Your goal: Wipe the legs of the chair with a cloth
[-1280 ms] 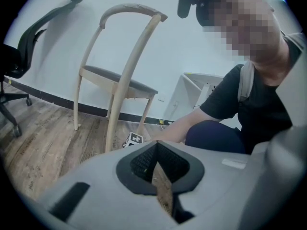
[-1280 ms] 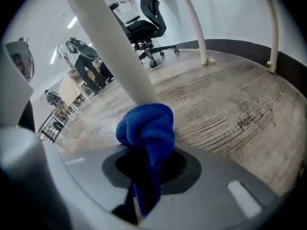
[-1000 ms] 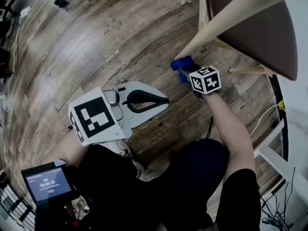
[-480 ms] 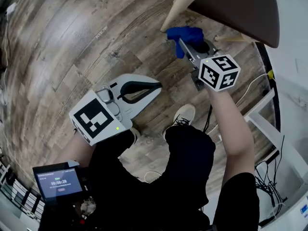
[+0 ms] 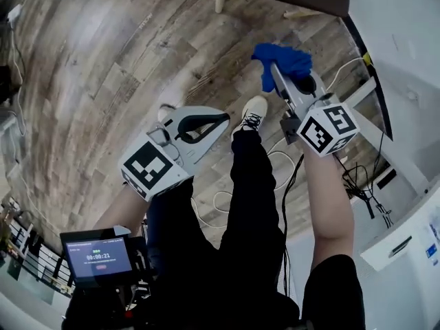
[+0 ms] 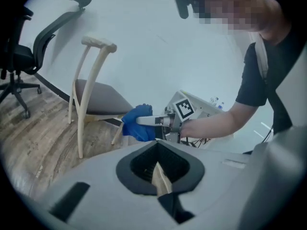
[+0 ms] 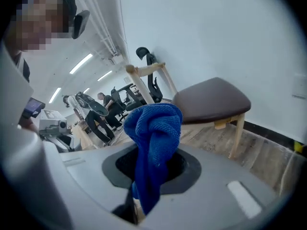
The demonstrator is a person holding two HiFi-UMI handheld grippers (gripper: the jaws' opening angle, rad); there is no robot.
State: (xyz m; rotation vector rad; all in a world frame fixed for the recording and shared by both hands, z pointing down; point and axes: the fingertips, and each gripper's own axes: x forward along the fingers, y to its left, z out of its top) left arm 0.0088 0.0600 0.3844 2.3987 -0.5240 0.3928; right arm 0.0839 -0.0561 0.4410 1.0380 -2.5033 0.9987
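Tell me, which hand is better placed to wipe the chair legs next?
Right. The right gripper is shut on the blue cloth and sits nearer the chair. The left gripper is shut, empty and farther back.

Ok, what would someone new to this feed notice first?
The bright blue cloth stands out most, bunched in the right gripper and held in the air apart from the chair. The chair stands by the white wall, with its pale wooden legs on the plank floor. The left gripper is shut and empty, off to the side.
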